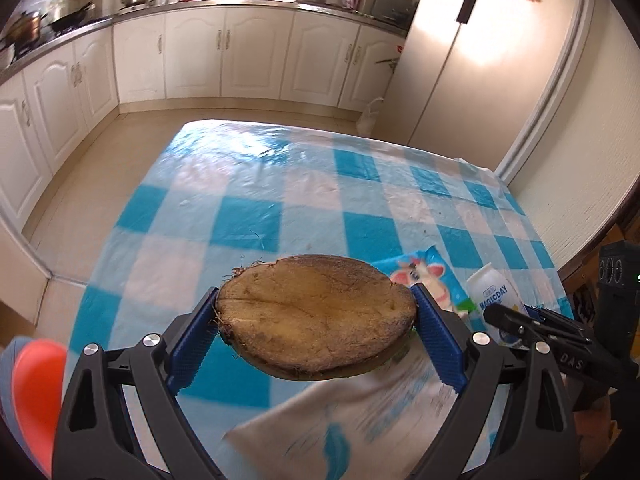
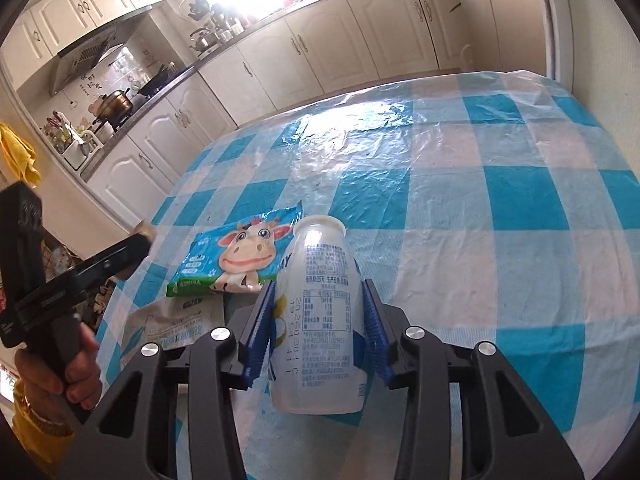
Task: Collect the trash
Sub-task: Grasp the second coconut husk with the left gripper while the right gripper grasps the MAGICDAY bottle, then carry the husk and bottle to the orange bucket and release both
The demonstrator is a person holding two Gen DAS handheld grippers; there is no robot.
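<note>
In the left wrist view my left gripper point(image 1: 316, 296) is shut on a flat, round brown husk-like piece point(image 1: 316, 324), held level above the table with a blue pad pressing on each side. My right gripper point(image 2: 319, 285) is shut on a white plastic bottle point(image 2: 320, 256) with printed labels, its pads against both sides. From the left wrist view that bottle point(image 1: 494, 292) stands upright near the table's right side, with the right gripper point(image 1: 516, 318) around it. A cow-print packet point(image 2: 240, 260) and a crumpled paper wrapper point(image 2: 172, 328) lie just left of the bottle.
The table wears a blue-and-white checked plastic cloth point(image 2: 500, 200). An orange-red object point(image 1: 36, 392) sits low at the left edge of the left wrist view. White cabinets point(image 1: 256, 56) and a tall fridge point(image 1: 472, 60) stand beyond. A hand point(image 2: 60, 376) grips the left gripper's handle.
</note>
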